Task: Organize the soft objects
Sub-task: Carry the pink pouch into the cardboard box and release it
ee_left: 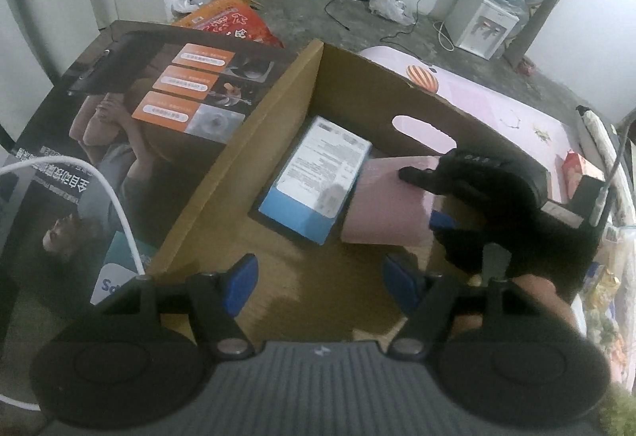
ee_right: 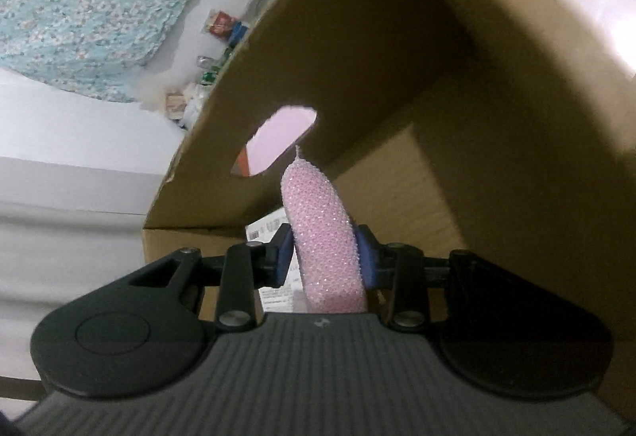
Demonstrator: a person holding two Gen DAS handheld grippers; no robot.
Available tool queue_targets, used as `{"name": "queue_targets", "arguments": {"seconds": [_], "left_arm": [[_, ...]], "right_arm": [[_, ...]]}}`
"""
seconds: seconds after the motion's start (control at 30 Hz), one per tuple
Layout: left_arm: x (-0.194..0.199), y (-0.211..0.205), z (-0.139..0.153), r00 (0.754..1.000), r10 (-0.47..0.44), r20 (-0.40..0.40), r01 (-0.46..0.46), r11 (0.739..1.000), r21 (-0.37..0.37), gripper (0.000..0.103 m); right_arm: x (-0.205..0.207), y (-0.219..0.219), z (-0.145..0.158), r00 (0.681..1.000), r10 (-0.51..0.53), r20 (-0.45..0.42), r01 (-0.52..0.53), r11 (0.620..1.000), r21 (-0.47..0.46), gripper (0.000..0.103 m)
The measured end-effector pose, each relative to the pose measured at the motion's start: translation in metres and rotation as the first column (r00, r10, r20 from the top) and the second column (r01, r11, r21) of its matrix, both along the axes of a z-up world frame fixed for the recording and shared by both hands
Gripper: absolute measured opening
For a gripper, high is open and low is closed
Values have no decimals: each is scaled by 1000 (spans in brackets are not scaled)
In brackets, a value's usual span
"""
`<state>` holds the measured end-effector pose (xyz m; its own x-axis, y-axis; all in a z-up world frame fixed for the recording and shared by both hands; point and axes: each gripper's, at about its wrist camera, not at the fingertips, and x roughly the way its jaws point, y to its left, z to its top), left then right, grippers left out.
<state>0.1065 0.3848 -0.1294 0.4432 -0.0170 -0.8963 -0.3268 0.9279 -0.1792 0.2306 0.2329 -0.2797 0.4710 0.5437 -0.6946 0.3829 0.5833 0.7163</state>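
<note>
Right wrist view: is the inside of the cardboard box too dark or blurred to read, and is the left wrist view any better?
Right wrist view: the cardboard box interior is shadowed but legible; the pink foam piece between the right gripper pads is sharp. Left wrist view: evenly lit, fisheye bending at the edges, soft overall; the blue packet label is unreadable.

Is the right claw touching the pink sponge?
Touching. The right wrist view shows both blue pads of the right claw pressed against the pink sponge.
</note>
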Motion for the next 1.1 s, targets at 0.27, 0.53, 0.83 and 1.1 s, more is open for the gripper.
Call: {"name": "queue_targets", "arguments": {"seconds": [0.27,0.53,0.83,1.1], "left_arm": [[-1,2,-3,1000,-1,-5,1,1000,-3,71],[-5,-1,-5,1000,0,-15,-1,1000,-1,71],[-9,-9,0,1000,-1,-6,1,1000,6,72],[-10,-28,8,1000,-17,3,16,999,33,73]], "right_arm": [[8,16,-20,998,53,-16,-54,998,-35,50],[17,18,-15,998,53,-25,-55,994,-96,62],[28,23,-3,991,125,36,-119,983,-141,82],[25,12,32,967,177,182,-146,974,-174,93]]}}
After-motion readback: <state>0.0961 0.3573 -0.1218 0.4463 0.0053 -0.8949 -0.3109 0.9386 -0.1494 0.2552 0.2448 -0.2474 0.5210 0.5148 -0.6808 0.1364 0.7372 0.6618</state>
